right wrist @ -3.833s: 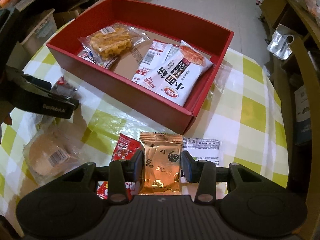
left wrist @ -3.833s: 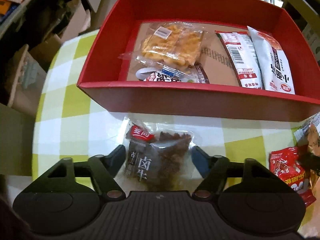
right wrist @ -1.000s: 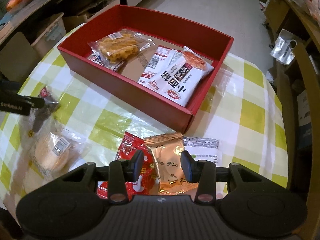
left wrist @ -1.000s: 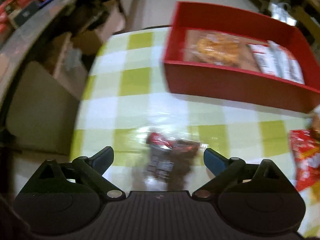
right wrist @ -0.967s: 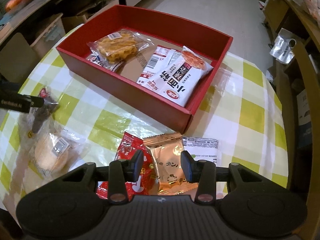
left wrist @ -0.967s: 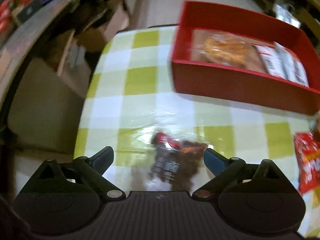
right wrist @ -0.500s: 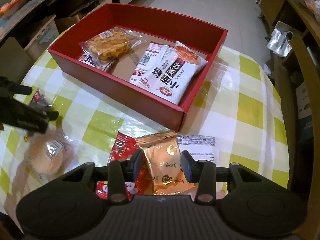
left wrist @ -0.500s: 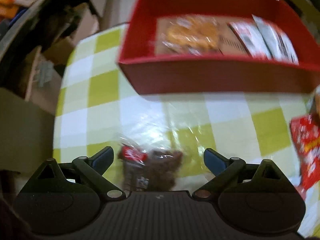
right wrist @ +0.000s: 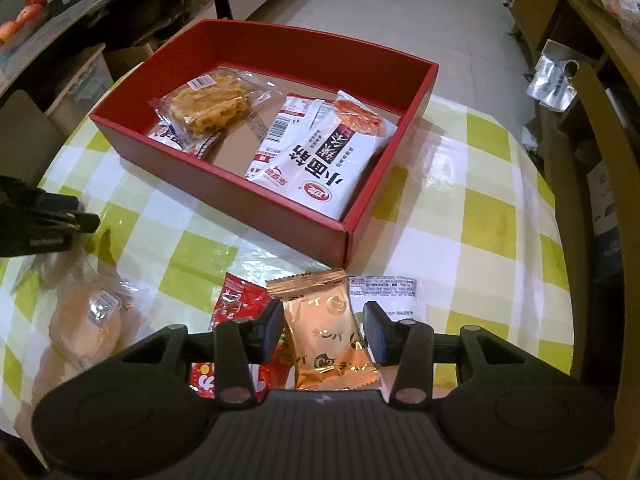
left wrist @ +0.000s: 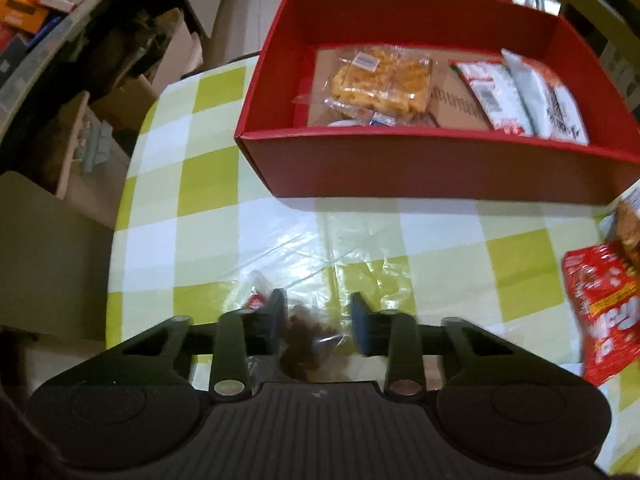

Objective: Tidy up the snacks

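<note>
A clear packet of dark brown meat snack (left wrist: pixel 308 344) lies on the green-checked tablecloth, in front of the red box (left wrist: pixel 400 168). My left gripper (left wrist: pixel 316 316) is shut on it, a pad against each side. In the right wrist view that left gripper (right wrist: pixel 82 212) shows at the left edge. My right gripper (right wrist: pixel 322 326) has an orange foil packet (right wrist: pixel 316 304) between its fingers. Its pads touch the packet's edges while the jaws are opening slightly. The packet's lower end is hidden behind the gripper body.
In the red box (right wrist: pixel 240 204) lie a yellow cracker packet (left wrist: pixel 380 80) and white noodle packets (right wrist: pixel 320 160). A red packet (right wrist: pixel 236 300), a white packet (right wrist: pixel 384 284) and a wrapped bun (right wrist: pixel 88 320) lie loose. A wooden chair (right wrist: pixel 600 160) stands right; cardboard boxes (left wrist: pixel 132 80) sit left.
My left jaws have gone from wide apart to closed on the dark snack packet, and the left view has swung toward the box. The right gripper has hardly moved.
</note>
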Tool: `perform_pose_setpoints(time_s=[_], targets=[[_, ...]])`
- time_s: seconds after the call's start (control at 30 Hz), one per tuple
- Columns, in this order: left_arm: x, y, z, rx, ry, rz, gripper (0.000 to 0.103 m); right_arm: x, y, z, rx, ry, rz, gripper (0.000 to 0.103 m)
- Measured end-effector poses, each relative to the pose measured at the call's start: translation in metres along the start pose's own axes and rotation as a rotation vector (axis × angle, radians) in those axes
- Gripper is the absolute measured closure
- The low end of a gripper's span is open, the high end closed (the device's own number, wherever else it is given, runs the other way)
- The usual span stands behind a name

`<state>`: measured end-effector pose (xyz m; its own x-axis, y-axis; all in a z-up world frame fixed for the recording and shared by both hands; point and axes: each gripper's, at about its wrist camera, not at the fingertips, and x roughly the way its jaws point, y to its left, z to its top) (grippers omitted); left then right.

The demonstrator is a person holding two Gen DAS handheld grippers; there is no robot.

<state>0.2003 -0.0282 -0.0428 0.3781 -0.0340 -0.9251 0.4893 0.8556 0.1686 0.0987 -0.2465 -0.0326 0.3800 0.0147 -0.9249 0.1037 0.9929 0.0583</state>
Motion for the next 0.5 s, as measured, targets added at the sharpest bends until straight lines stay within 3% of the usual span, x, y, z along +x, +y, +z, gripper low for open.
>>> perform_pose_setpoints(time_s=[0.03,0.07,0.17,0.23,0.37,0.5], targets=[[0.001,0.001,0.002,0.006,-0.003,-0.001,0.062,0.0,0.0,0.0,0.003,0.002,-0.001,0.052],[0.001,-0.001,0.001,0.023,-0.006,-0.004,0.054,0.001,-0.001,-0.001,0.003,0.004,0.0,0.051],[0.004,0.001,-0.003,0.044,-0.03,0.057,0.01,0.002,0.0,0.0,0.003,0.008,-0.003,0.05],[-0.001,0.008,-0.004,0.077,-0.074,0.097,0.008,0.002,0.002,0.0,-0.004,0.007,0.005,0.05],[0.0,0.028,-0.011,0.07,-0.051,-0.02,0.003,0.002,0.002,0.0,0.001,0.009,0.013,0.05],[0.015,0.026,-0.027,0.157,-0.015,0.012,0.003,0.004,0.002,-0.001,0.002,0.018,0.007,0.05]])
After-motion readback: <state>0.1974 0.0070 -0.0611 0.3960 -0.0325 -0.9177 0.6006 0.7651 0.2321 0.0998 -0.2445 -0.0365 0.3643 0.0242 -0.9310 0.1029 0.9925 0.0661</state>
